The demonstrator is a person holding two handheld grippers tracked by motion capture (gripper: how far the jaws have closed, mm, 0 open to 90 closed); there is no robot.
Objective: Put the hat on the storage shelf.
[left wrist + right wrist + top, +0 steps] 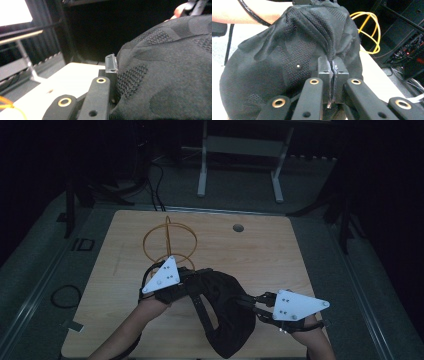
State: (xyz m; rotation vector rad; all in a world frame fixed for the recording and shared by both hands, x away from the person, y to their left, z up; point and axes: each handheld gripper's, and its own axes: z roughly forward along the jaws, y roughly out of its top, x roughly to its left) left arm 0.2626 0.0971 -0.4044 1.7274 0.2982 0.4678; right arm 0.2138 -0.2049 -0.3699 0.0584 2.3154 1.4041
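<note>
Black cap [225, 312], stretched between my left hand-held gripper [182, 282] and right hand-held gripper [255, 302], both clamping it, just right of the wire stand [169, 242].

The cap [222, 312] lies on the table [280, 255], with the wire stand [169, 244] behind it to the left.

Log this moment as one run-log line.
left gripper: shut on black cap | right gripper: shut on black cap | yellow wire stand: behind
</note>
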